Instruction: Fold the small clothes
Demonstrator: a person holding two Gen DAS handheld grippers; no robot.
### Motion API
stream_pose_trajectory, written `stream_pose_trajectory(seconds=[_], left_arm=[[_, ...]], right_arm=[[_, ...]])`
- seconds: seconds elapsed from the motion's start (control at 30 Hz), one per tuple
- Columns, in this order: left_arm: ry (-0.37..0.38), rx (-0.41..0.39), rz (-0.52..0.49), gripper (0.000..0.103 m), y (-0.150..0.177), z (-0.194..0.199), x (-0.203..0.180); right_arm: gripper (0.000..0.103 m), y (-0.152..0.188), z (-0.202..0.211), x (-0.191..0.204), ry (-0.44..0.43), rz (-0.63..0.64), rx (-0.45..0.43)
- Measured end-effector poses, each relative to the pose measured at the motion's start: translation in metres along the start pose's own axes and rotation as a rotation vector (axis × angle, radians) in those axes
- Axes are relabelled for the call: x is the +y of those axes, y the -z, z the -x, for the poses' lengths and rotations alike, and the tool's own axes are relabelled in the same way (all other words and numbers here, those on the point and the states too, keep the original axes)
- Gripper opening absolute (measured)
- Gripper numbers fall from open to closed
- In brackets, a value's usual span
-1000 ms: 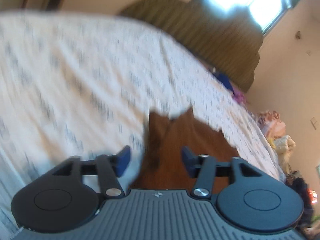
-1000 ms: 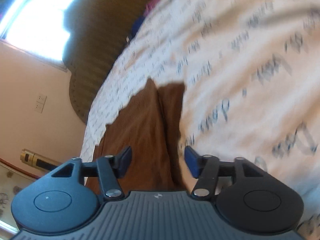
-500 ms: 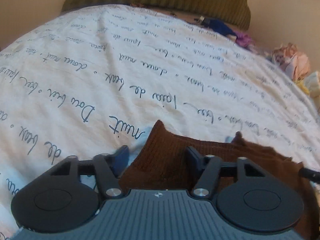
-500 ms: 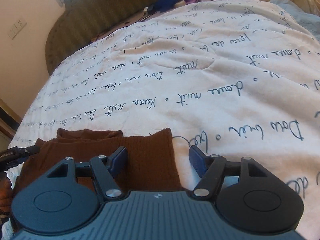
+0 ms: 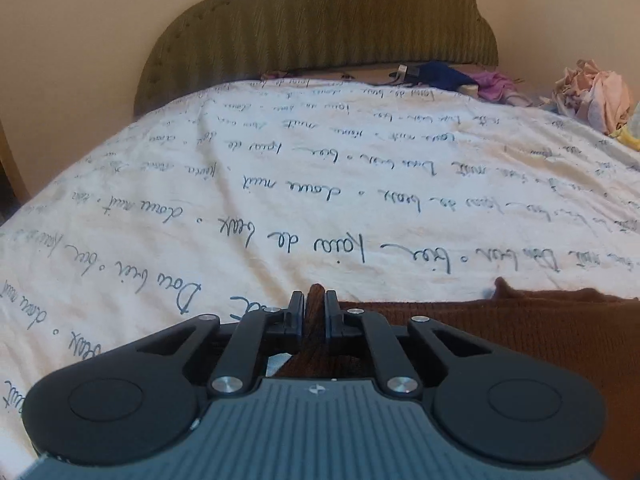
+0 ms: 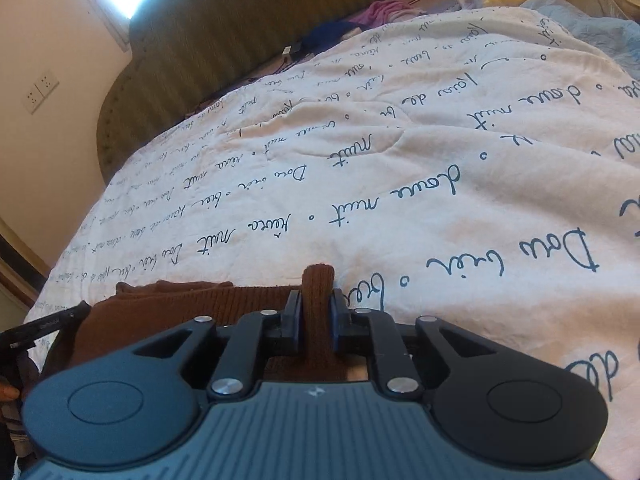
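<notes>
Your left gripper (image 5: pixel 314 316) and right gripper (image 6: pixel 317 316), jaws just closed, each pinch a corner of the soft, light, floppy brown knit (image 5: pixel 520 332) at lower centre of frame.

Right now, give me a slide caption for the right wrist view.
Right gripper pinches a corner of the brown knit garment on the script-printed bedspread.

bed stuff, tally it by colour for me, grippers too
brown: 1, the knit, pinched at its near corners by both grippers
white: 1, the sheet with script print
green: 1, the headboard
blue: 1, a cloth by the headboard
purple: 1, a cloth beside the blue one
black: 2, left gripper and right gripper
total: 7
</notes>
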State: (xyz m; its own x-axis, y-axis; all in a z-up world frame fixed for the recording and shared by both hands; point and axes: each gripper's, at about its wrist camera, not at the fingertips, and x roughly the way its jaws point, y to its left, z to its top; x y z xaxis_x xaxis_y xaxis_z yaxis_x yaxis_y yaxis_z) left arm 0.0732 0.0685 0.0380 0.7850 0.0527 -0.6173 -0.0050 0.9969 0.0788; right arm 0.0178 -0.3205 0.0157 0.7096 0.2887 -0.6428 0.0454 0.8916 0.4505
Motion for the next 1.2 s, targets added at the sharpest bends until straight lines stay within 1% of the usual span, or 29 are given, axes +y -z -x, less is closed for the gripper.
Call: stream_pose_trajectory(seconds=[0.07, 0.1, 0.13, 0.17, 0.2, 0.23, 0.3, 0.37, 0.4, 0.43, 0.47, 0.5, 0.53, 0.63, 0.67, 0.7, 0.73, 0.77, 0.83, 0.87, 0.9, 0.93, 0.97, 1.0, 1.03, 1.1, 1.2], left_arm=[[0.024, -0.053, 0.005, 0.020, 0.000, 0.027, 0.002], [0.046, -0.075, 0.017, 0.029, 0.002, 0.041, 0.002], [0.074, -0.081, 0.028, 0.041, 0.005, 0.050, 0.002], [0.105, -0.079, 0.029, 0.045, 0.009, 0.056, -0.002], [0.120, -0.069, 0.015, 0.050, 0.014, 0.060, -0.011], [0.116, -0.053, -0.012, 0.050, 0.019, 0.058, -0.019], [0.084, -0.010, -0.079, 0.050, 0.032, 0.047, -0.037], [0.056, 0.035, -0.102, 0.053, 0.042, 0.031, -0.041], [0.059, -0.001, -0.106, 0.057, 0.050, 0.027, -0.038], [0.060, -0.021, -0.105, 0.058, 0.054, 0.026, -0.036], [0.063, -0.019, -0.099, 0.058, 0.054, 0.025, -0.034], [0.062, -0.015, -0.100, 0.058, 0.053, 0.025, -0.034], [0.060, -0.018, -0.102, 0.059, 0.053, 0.024, -0.034], [0.049, -0.029, -0.105, 0.059, 0.056, 0.028, -0.034], [0.047, -0.030, -0.103, 0.059, 0.056, 0.028, -0.034], [0.045, -0.030, -0.102, 0.060, 0.056, 0.028, -0.034], [0.043, -0.029, -0.103, 0.060, 0.056, 0.028, -0.035], [0.041, -0.030, -0.107, 0.060, 0.055, 0.028, -0.036], [0.037, -0.030, -0.110, 0.061, 0.055, 0.027, -0.037], [0.037, -0.029, -0.108, 0.062, 0.055, 0.027, -0.037], [0.036, -0.029, -0.107, 0.062, 0.055, 0.027, -0.037], [0.032, -0.029, -0.107, 0.064, 0.055, 0.027, -0.037], [0.024, -0.028, -0.103, 0.067, 0.055, 0.027, -0.037], [0.010, -0.023, -0.095, 0.074, 0.054, 0.025, -0.036], [0.003, -0.015, -0.081, 0.077, 0.054, 0.024, -0.034], [0.010, -0.005, -0.060, 0.078, 0.052, 0.023, -0.031], [-0.008, -0.005, -0.081, 0.078, 0.051, 0.026, -0.034]], right_arm=[[0.020, 0.000, 0.024, 0.014, 0.052, 0.040, -0.074], [0.021, 0.003, 0.039, 0.023, 0.042, 0.061, -0.125], [0.024, 0.007, 0.048, 0.032, 0.007, 0.072, -0.157], [0.031, 0.013, 0.052, 0.042, -0.042, 0.091, -0.169], [0.034, 0.019, 0.052, 0.053, -0.059, 0.117, -0.158], [0.037, 0.025, 0.047, 0.064, -0.045, 0.146, -0.139], [0.037, 0.038, 0.029, 0.076, 0.024, 0.220, -0.092], [0.036, 0.050, 0.006, 0.068, 0.117, 0.259, -0.042], [0.036, 0.060, 0.006, 0.056, 0.096, 0.283, -0.106], [0.036, 0.059, 0.005, 0.044, 0.069, 0.241, -0.114], [0.036, 0.053, 0.008, 0.034, 0.050, 0.169, -0.113], [0.036, 0.051, 0.009, 0.030, 0.068, 0.159, -0.111], [0.036, 0.052, 0.010, 0.030, 0.069, 0.171, -0.109], [0.037, 0.053, 0.026, 0.049, 0.131, 0.196, -0.106], [0.039, 0.055, 0.034, 0.057, 0.129, 0.203, -0.123], [0.039, 0.059, 0.041, 0.066, 0.103, 0.221, -0.142], [0.044, 0.063, 0.044, 0.071, 0.081, 0.242, -0.145], [0.055, 0.068, 0.044, 0.076, 0.079, 0.273, -0.131], [0.067, 0.082, 0.027, 0.077, 0.164, 0.360, -0.079], [0.068, 0.090, 0.022, 0.069, 0.161, 0.386, -0.102], [0.068, 0.087, 0.024, 0.061, 0.121, 0.343, -0.114], [0.068, 0.082, 0.028, 0.056, 0.108, 0.293, -0.110], [0.068, 0.081, 0.029, 0.055, 0.111, 0.288, -0.111], [0.068, 0.084, 0.029, 0.056, 0.116, 0.306, -0.113], [0.068, 0.087, 0.029, 0.059, 0.125, 0.325, -0.117], [0.068, 0.090, 0.028, 0.065, 0.146, 0.356, -0.116], [0.068, 0.090, 0.028, 0.065, 0.146, 0.357, -0.118]])
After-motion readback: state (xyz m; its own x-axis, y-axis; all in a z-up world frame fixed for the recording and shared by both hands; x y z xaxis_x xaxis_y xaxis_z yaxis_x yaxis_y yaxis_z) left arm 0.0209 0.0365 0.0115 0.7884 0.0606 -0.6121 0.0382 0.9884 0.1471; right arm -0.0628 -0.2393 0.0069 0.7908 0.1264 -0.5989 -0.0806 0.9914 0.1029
